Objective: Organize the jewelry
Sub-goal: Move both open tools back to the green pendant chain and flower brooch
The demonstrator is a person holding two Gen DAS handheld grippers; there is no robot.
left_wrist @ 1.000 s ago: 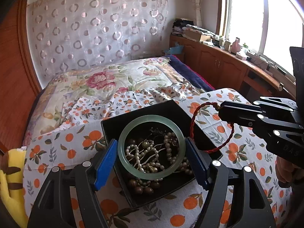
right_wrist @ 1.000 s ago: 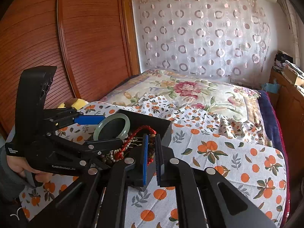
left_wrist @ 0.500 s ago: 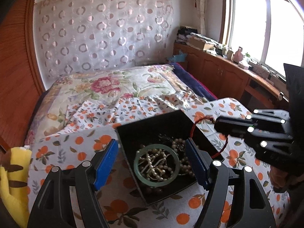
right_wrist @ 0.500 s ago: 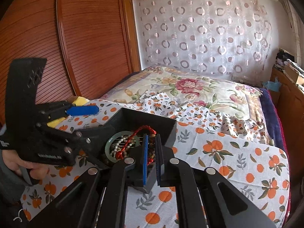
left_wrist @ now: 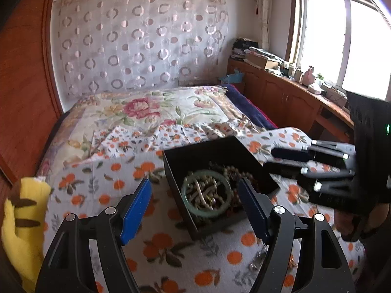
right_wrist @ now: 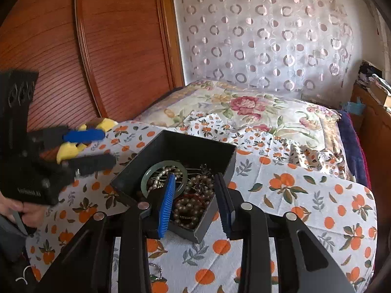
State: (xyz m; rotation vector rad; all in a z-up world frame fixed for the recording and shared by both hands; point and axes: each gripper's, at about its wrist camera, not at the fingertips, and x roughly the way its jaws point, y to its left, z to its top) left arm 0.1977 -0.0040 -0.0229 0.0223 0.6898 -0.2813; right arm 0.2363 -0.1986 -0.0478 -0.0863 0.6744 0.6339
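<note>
Broadly, largest to smallest:

Bed [right_wrist: 256, 112]: one, under a floral quilt; one white cloth printed with oranges [right_wrist: 305, 195] is spread over its near end.

Black box [right_wrist: 227, 163]: one, open-topped, resting on the orange-print cloth, one corner toward the right wrist camera.

Grippers: two.

Left gripper [left_wrist: 194, 210]: jaws spread wide with nothing between the blue pads; it hangs above the cloth beside the box, clear of it. In the right wrist view it [right_wrist: 90, 146] is blurred.

Right gripper [right_wrist: 195, 204]: jaws opening, poised over the near corner of the box; beads lie below the gap, and neither pad presses on anything. From the left wrist view it [left_wrist: 276, 161] shows at the box's right edge.

Yellow plush toy [left_wrist: 22, 219]: one, at the left edge of the cloth.

Green bangle [left_wrist: 207, 193]: one, lying flat inside the box on top of the other jewelry.

Pearl strand [right_wrist: 163, 173]: one visible, partly within the bangle's ring.

Brown bead strands [right_wrist: 193, 202]: a tangled heap in the box; their number cannot be told.

Red cord [right_wrist: 195, 196]: one, lying among the brown beads in the box.
</note>
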